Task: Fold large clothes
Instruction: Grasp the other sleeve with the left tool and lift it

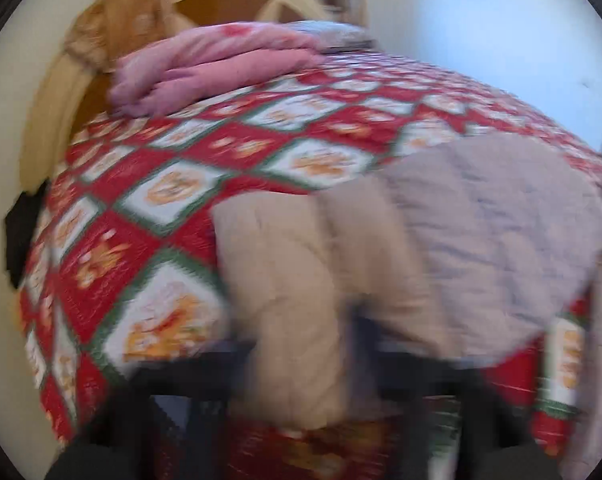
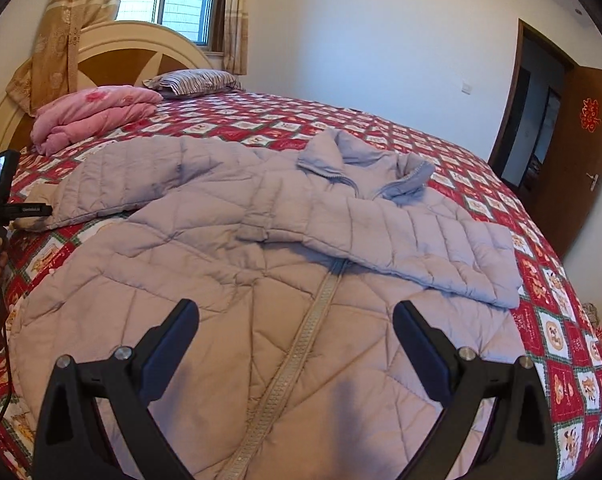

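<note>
Coat (image 2: 237, 280) lay on bed (image 2: 557, 360); left gripper (image 2: 33, 212) pinched sleeve cuff (image 1: 293, 304) at 9 o'clock; right gripper (image 2: 297, 332) gaped wide, empty.

A: so what's on the bed?
B: one lilac quilted coat (image 2: 229, 280), one folded pink blanket (image 2: 93, 116), one striped pillow (image 2: 197, 82). also two grippers, left (image 2: 25, 210) and right (image 2: 297, 344).
</note>
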Motion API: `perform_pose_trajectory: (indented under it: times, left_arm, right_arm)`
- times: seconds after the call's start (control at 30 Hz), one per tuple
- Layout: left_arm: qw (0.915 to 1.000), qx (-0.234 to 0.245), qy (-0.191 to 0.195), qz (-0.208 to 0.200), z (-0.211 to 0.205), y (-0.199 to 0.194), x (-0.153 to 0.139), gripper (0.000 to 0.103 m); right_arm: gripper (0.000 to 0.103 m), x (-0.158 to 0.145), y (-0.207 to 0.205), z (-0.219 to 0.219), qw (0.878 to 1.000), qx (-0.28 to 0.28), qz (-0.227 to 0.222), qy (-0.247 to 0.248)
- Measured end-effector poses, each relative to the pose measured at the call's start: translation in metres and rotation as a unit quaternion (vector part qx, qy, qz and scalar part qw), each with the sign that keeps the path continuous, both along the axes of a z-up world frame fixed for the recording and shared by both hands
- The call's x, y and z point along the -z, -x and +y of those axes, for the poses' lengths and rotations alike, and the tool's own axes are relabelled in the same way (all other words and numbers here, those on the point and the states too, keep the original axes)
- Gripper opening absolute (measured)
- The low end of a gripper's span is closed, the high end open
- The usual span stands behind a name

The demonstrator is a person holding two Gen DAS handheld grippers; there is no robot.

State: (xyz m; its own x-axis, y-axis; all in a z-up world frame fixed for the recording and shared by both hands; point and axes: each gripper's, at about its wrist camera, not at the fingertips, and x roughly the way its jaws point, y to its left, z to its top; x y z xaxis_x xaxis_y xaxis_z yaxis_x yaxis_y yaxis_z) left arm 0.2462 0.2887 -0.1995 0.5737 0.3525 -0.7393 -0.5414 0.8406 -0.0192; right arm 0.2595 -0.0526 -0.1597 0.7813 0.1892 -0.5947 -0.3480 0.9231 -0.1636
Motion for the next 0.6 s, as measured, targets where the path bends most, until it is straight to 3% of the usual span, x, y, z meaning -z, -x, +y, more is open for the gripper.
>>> perform_pose_trajectory:
  times: [0.07,0.17,0.33,0.43,0.6]
  left_arm:
    - [0.9998,-0.002,-0.013,-0.013,-0.011,0.001,-0.019,0.013]
    - [0.9954,0.022,-0.067,-0.064,-0.042,0.004,-0.067,0.013]
    - [0.9812,0.084,-0.118,-0.128,-0.101,-0.008,-0.132,0.013]
    - [0.9729,0.120,-0.136,-0.143,-0.137,-0.023,-0.152,0.013]
    - [0.9630,0.173,-0.135,-0.156,-0.194,-0.042,-0.166,0.012]
  right_arm:
    - [0.100,-0.003,0.000,-0.008,1.000,0.011,-0.009,-0.004]
    - [0.100,-0.007,-0.005,-0.026,0.999,0.043,-0.017,-0.015]
    - [0.100,-0.013,-0.016,-0.071,0.992,0.106,-0.008,-0.069]
    - [0.100,-0.016,-0.018,-0.092,0.987,0.128,-0.007,-0.094]
    - [0.100,-0.020,-0.013,-0.120,0.983,0.153,-0.015,-0.105]
